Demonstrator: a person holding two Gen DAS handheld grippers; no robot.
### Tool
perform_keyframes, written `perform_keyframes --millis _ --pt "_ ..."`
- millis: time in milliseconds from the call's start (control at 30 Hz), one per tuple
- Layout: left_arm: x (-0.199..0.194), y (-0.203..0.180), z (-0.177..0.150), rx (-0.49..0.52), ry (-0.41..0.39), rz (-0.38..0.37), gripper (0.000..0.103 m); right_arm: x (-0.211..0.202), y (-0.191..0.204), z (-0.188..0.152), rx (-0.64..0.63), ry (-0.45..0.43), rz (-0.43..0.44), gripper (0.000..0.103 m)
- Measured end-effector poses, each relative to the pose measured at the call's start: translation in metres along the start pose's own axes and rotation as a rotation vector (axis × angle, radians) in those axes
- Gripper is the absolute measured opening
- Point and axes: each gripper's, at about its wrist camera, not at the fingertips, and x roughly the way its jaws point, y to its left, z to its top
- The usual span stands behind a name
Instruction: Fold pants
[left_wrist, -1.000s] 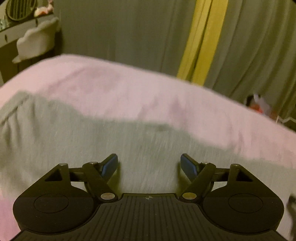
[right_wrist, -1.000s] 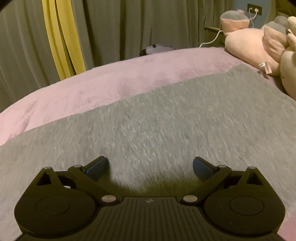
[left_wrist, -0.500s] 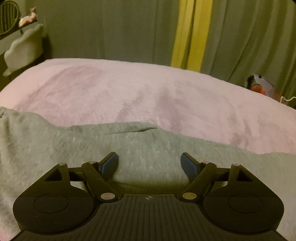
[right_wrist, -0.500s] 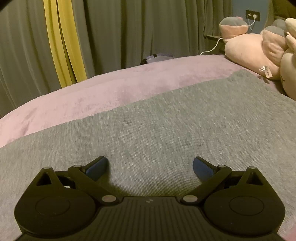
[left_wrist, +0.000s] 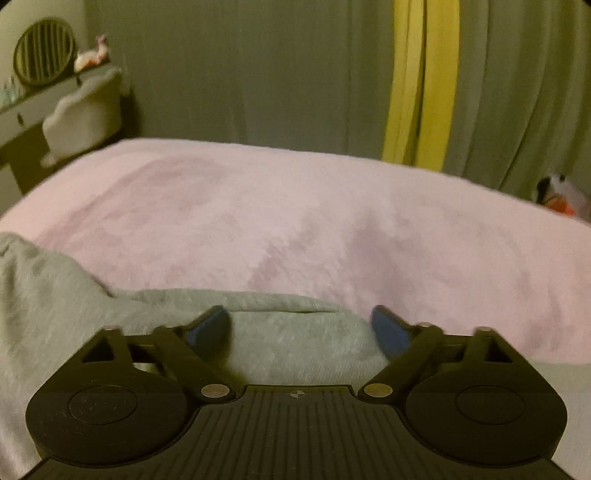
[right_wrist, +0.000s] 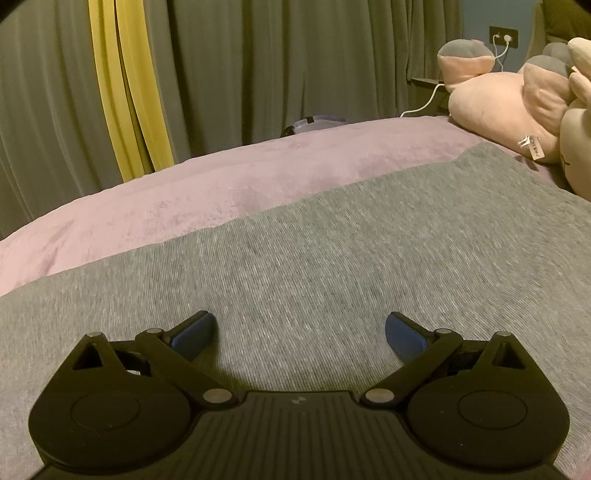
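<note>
The grey pants (right_wrist: 332, 240) lie spread on a pink bed cover (left_wrist: 295, 214). In the left wrist view the pants (left_wrist: 74, 302) fill the lower left, and a rumpled far edge of them rises between the fingers. My left gripper (left_wrist: 301, 325) is open, its blue-padded fingers on either side of that edge. My right gripper (right_wrist: 300, 330) is open and empty, low over the flat middle of the pants.
Grey curtains with a yellow strip (right_wrist: 125, 92) hang behind the bed. Pink plush toys (right_wrist: 517, 107) lie at the right end of the bed beside the pants. A shelf with a round fan (left_wrist: 42, 57) stands at the far left.
The left gripper has pulled back toward the near side, so less grey cloth and more pink cover show ahead, and a bunched edge now sits between its fingers. The right gripper has barely moved.
</note>
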Motion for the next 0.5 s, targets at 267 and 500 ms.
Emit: perform_keyframes --millis 267,500 --pt "-0.048 -0.019 -0.042 0.197 -0.029 -0.117 0.096 0.0 0.0 0.0 0.0 -0.001 -0.002 0.099" --pt "-0.016 -0.016 -0.041 0.143 -0.092 0.024 0.101 0.001 -0.001 0.0 0.0 -0.003 0.001 0.099"
